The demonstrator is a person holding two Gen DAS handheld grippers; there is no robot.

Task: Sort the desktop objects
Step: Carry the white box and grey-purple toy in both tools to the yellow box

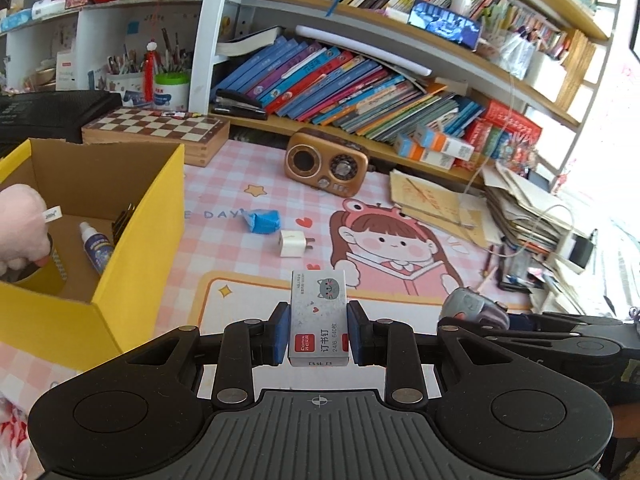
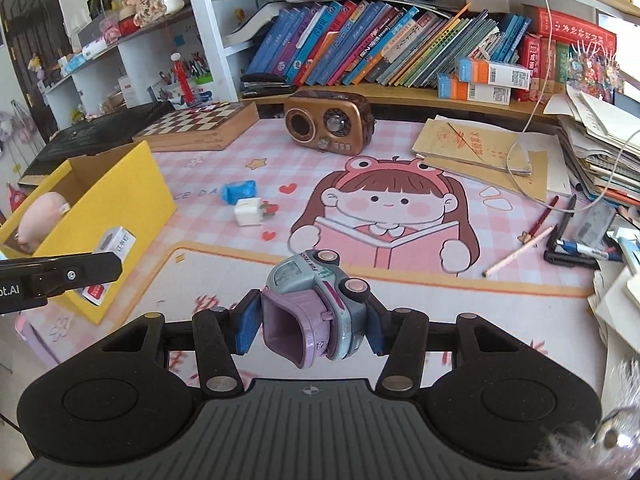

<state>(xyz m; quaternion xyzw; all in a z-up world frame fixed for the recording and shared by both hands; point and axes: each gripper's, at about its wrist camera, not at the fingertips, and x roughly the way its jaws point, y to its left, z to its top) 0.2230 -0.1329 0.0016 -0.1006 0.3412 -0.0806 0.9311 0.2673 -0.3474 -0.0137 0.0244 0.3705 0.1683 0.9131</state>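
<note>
Yellow box (image 1: 132, 256), pink checked mat (image 1: 248, 168)

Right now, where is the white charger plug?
The white charger plug lies on the pink desk mat, just beside the crumpled blue wrapper, between the yellow box and the cartoon girl print, in front of the brown radio.

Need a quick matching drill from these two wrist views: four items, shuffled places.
1 staple box
2 toy car
3 spray bottle
4 charger

a on the mat, beside the blue wad
b in the left gripper
c inside the yellow box
d in the right gripper

Pairs: 1-b, 2-d, 3-c, 4-a
</note>
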